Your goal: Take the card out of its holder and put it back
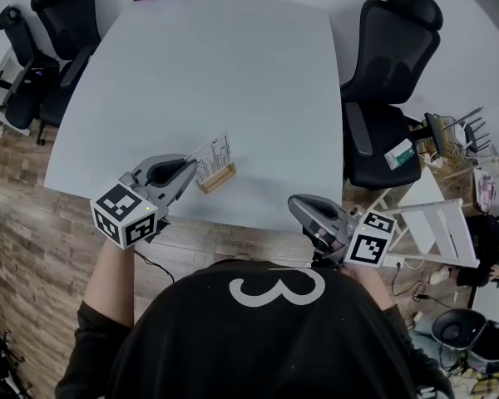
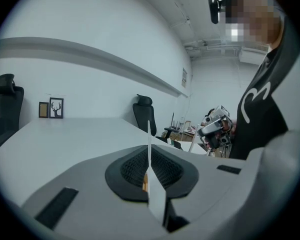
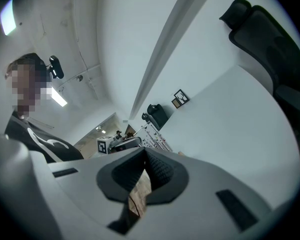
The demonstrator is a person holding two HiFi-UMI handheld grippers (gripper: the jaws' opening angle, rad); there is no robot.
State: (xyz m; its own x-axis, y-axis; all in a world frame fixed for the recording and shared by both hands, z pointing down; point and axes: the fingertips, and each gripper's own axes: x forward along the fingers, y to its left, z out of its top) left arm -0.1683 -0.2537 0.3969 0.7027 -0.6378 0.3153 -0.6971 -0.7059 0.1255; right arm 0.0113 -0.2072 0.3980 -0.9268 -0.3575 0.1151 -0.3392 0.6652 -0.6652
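The card (image 1: 212, 158) stands upright over the wooden holder (image 1: 219, 179) near the tabletop's (image 1: 233, 73) front edge; I cannot tell whether it sits in the slot. The left gripper (image 1: 190, 170) is clamped on the card's edge. The right gripper (image 1: 293, 204), off the tabletop's edge, is closed and empty.

Card (image 1: 213, 158) at holder (image 1: 219, 179) near table's (image 1: 233, 73) front edge

Head camera steeply above the table (image 1: 233, 81); both handheld cameras low, facing each other.
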